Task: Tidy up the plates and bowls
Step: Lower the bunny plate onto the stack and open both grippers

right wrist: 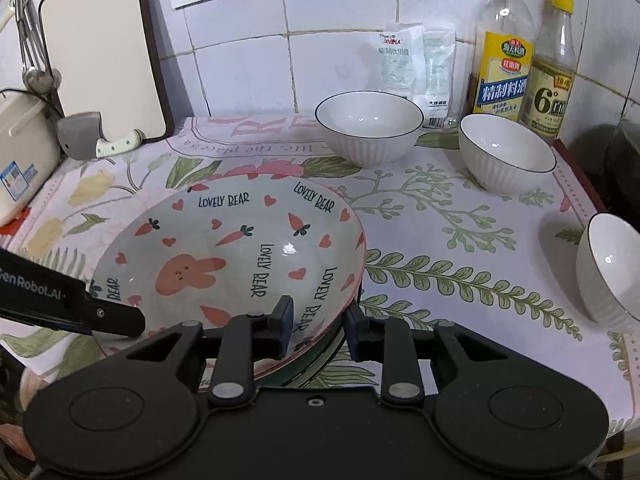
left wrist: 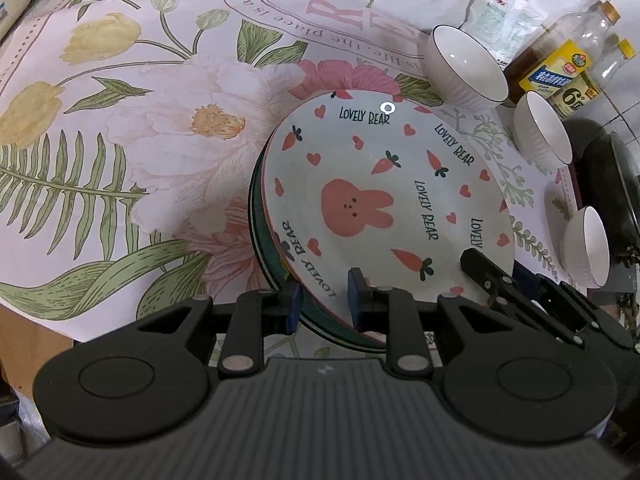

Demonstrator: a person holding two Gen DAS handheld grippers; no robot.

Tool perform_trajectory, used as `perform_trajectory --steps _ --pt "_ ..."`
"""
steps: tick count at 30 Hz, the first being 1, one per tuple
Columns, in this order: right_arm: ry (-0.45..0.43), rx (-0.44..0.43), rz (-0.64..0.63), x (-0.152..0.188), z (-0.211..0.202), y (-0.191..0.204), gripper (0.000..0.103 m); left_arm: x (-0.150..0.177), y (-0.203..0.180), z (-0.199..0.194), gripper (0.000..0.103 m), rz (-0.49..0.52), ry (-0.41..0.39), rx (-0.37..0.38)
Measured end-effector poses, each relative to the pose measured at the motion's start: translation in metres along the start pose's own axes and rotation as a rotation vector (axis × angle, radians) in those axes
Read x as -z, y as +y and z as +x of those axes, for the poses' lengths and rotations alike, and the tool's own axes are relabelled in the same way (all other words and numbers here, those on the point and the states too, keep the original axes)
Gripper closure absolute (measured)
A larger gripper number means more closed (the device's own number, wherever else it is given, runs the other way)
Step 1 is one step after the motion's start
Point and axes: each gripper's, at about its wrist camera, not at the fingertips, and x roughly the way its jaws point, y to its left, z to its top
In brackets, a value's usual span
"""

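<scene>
left gripper is straddling the near rim of the bunny plate, one pad under the stack edge and one over the plate face; we are reading the jaws as narrowed around the rim, though whether the pads are actually pressing on it we cannot tell. right gripper is doing the same at the plate's opposite near edge, one pad inside the well, one outside below the rim, with a small gap possibly showing; grip is again uncertain. we are noting the plate is sitting on top of a green-rimmed plate, both resting on the floral cloth toward the front of the counter. the stack is lying directly ahead of both grippers, touching or nearly touching each; being round, it has no long axis, and neither hand is clearly nearer. three white bowls are standing well apart from the plates: one at the back by the wall, one beside the bottles, one at the right edge, all on the right hand's side. we are judging that any bowl move falls to the right hand. how many plates are lying under the top one is hidden, and the rightmost bowl is being cut off by the frame.
</scene>
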Motion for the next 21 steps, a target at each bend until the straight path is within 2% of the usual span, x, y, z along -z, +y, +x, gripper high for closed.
perform_trajectory --steps 4,9,12,14,15,21 --pt "-0.011 0.073 -0.006 0.001 0.005 0.011 0.066 0.001 0.0 0.001 0.081 -0.038 -0.01 -0.025" --pt "-0.011 0.096 -0.012 0.002 0.007 0.011 0.066 0.002 -0.006 -0.001 0.08 -0.043 -0.009 -0.069" --pt "-0.029 0.15 -0.056 0.003 0.006 0.015 0.066 0.003 -0.007 -0.004 0.079 -0.05 -0.014 -0.087" --pt "-0.035 0.123 -0.047 0.002 0.004 0.013 0.066 0.003 -0.007 -0.003 0.078 -0.039 -0.002 -0.121" --pt "-0.03 0.095 -0.024 0.001 0.004 0.011 0.063 0.004 -0.006 -0.002 0.078 -0.035 -0.003 -0.138" --pt "-0.023 0.04 0.04 0.0 -0.003 -0.001 0.063 0.005 -0.001 -0.015 0.078 -0.029 -0.042 -0.138"
